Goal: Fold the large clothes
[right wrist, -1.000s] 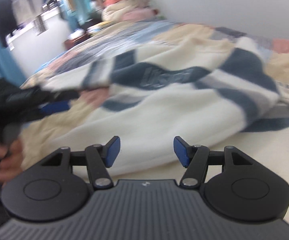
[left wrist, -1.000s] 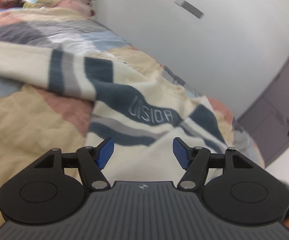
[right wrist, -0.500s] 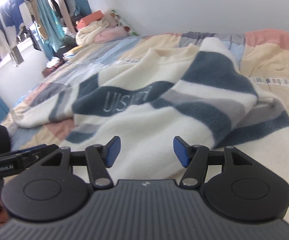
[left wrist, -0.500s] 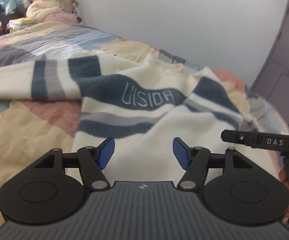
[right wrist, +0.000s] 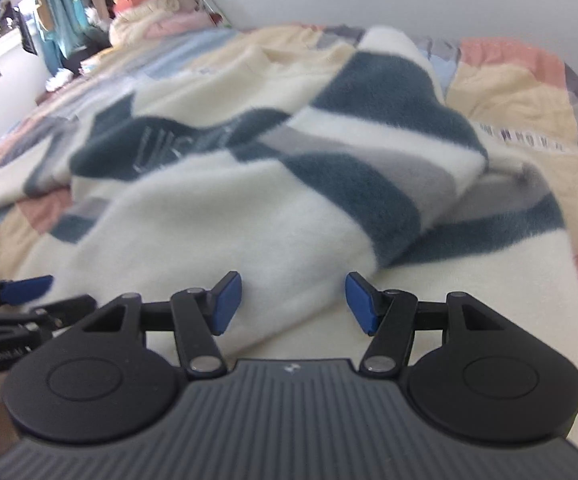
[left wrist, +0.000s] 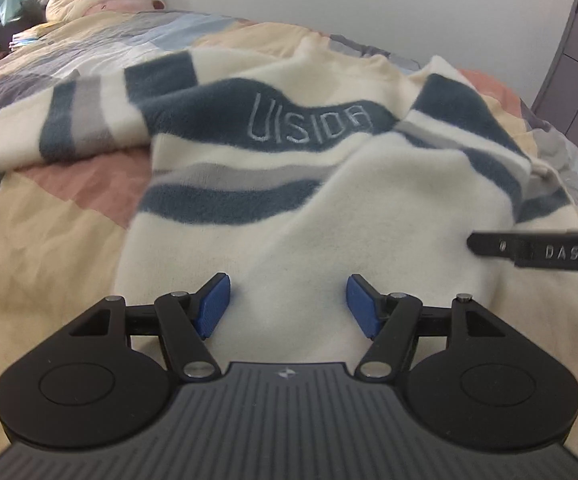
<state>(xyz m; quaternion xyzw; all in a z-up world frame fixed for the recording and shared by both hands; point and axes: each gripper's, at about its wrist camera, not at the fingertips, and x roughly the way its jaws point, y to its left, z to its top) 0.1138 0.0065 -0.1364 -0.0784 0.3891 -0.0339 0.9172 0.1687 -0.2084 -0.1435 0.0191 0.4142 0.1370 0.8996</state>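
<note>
Left wrist view shows the left claw (left wrist: 288,305) with its blue pads spread wide and nothing between them, held low over the cream lower body of a fleece sweater (left wrist: 329,216). The sweater lies on a patchwork quilt (left wrist: 49,240) covering the bed, and it fills the middle of the frame from 9 o'clock to 3 o'clock. Dark blue and grey stripes cross its chest, and stitched lettering sits on the upper blue band at 12 o'clock. One sleeve (left wrist: 81,120) stretches out flat toward 10 o'clock; the other sleeve is folded in over the body at 2 o'clock. At 3 o'clock part of the right claw's black frame pokes in over the cream fleece.

Right wrist view has the right claw (right wrist: 293,303) likewise spread apart and empty, just above the sweater's (right wrist: 217,216) hem area. The folded sleeve (right wrist: 389,136) lies across the body from 12 to 2 o'clock. At 9 o'clock the left claw (right wrist: 25,286) shows one blue pad. Hanging clothes (right wrist: 61,8) crowd the corner at 11 o'clock.
</note>
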